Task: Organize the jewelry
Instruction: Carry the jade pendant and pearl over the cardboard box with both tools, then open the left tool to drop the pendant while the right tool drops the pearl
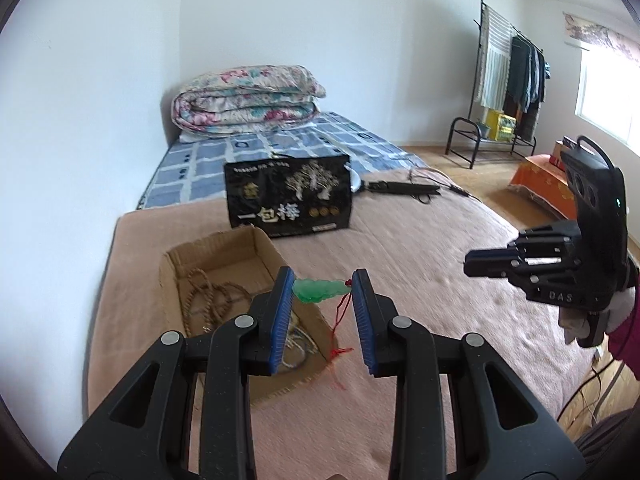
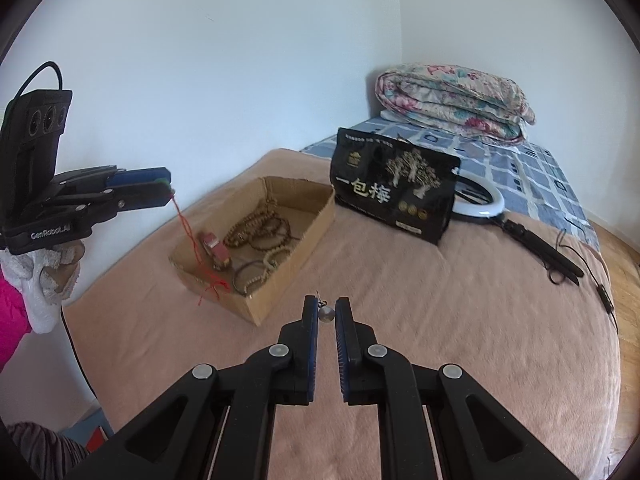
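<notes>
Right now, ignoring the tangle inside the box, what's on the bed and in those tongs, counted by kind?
Tongs: 2, left tongs and right tongs
Held jewelry: 2, green pendant and silver ball piece
Cardboard box: 1
Black bag: 1
Ring light: 1
Folded quilt: 1
Total: 8

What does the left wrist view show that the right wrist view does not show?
Only the left wrist view: the green pendant held between the left gripper's jaws, the clothes rack and a window.

Only the right wrist view: the small metal bead in the right gripper, and the ring light.

Both: the cardboard box, black bag, folded quilt.
</notes>
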### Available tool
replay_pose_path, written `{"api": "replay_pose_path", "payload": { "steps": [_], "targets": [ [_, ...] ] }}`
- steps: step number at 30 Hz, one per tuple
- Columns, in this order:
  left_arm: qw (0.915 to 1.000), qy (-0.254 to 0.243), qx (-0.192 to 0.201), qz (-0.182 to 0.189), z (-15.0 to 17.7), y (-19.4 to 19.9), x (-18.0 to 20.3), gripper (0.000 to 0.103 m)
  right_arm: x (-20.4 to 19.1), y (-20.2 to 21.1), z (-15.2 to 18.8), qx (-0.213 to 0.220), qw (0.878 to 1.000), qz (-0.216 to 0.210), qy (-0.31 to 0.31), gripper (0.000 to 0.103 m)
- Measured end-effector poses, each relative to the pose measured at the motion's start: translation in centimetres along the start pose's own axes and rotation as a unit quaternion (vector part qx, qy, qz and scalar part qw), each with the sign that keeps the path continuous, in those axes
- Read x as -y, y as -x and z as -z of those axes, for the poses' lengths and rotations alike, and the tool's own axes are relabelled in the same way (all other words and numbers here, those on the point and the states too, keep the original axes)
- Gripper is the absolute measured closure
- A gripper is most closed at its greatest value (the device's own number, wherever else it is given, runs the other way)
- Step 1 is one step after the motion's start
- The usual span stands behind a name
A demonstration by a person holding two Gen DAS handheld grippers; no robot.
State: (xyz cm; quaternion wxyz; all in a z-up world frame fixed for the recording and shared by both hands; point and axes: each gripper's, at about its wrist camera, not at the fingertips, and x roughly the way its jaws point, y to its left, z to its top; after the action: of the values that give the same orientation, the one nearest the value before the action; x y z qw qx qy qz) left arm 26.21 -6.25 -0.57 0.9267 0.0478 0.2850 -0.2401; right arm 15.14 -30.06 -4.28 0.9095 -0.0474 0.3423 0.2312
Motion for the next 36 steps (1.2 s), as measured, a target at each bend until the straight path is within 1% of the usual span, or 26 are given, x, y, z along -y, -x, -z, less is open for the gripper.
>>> {"api": "replay_pose_path", "payload": {
  "steps": [8, 17, 22, 27, 31, 35, 36],
  "targets": [
    [0.9994, 0.026, 0.001, -0.023, -2.3, -3.0, -4.2, 0.073, -1.0, -3.3, -2.5, 0.004, 1.0, -0.025, -0.009, 0.097],
    [0.9976, 0.052, -0.003, -0.047, -2.9, -6.7, -7.8, 0.073, -2.5, -7.4, -4.8, 0.0, 0.999, -0.049, -0.023, 0.097],
    [0.9962, 0.068, -0.008, -0.053, -3.3, -8.7, -9.8, 0.073, -3.0, -9.7, -5.6, -0.006, 0.997, -0.063, -0.038, 0.097],
    [0.9953, 0.08, -0.016, -0.051, -3.2, -10.4, -10.5, 0.073, -4.2, -12.2, -5.7, -0.018, 0.996, -0.075, -0.04, 0.096],
    [0.9947, 0.082, -0.03, -0.055, -2.7, -12.0, -10.8, 0.073, -4.7, -13.8, -5.6, -0.028, 0.995, -0.079, -0.045, 0.096],
    [0.9938, 0.081, -0.047, -0.061, -2.0, -13.2, -10.7, 0.073, -4.8, -14.9, -5.4, -0.038, 0.995, -0.077, -0.049, 0.094],
    [0.9935, 0.081, -0.05, -0.063, -1.8, -13.4, -10.7, 0.073, -4.9, -15.0, -5.4, -0.039, 0.995, -0.076, -0.05, 0.091]
  ]
}}
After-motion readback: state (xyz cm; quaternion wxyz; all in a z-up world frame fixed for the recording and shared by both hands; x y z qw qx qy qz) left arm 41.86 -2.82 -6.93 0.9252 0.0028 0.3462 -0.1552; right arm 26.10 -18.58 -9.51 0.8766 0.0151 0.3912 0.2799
